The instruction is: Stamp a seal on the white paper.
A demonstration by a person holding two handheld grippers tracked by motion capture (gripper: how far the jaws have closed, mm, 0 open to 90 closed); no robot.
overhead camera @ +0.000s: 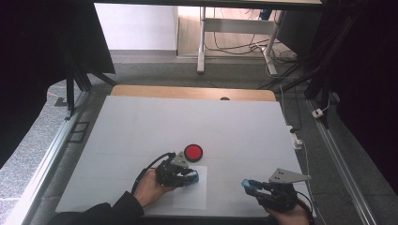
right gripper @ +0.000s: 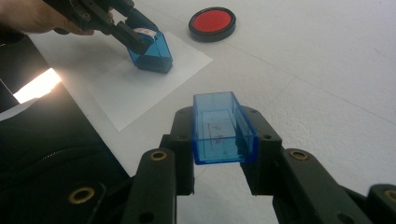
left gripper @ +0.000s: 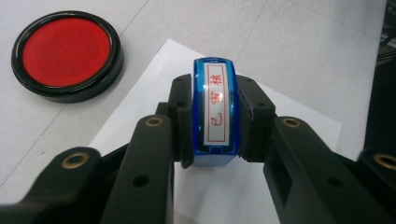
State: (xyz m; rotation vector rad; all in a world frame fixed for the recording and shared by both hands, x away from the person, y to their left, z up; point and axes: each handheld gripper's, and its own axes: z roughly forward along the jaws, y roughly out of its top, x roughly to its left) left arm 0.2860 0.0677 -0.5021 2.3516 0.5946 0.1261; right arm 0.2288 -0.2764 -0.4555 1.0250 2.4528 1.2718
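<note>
- The left gripper (overhead camera: pixel 191 176) is clamped on a blue stamp (left gripper: pixel 215 114), its jaws pressing both sides; the stamp's label with red characters faces that gripper's camera.
- The stamp's base rests on the paper (overhead camera: pixel 190 193), tilted, as the right gripper view (right gripper: pixel 150 51) shows.
- The right gripper (overhead camera: pixel 247 184) is closed on the clear blue cap (right gripper: pixel 223 127), open side up, well to the right of the paper, above the counter (overhead camera: pixel 141 126).
- The red ink pad (overhead camera: pixel 193 152) lies just beyond the paper's far edge.

Stamp (left gripper: pixel 214 112) and its cap (right gripper: pixel 224 128): glossy translucent blue plastic. Ink pad (left gripper: pixel 67 53): shiny black rim. Paper sheet (right gripper: pixel 135 88): matt white.
</note>
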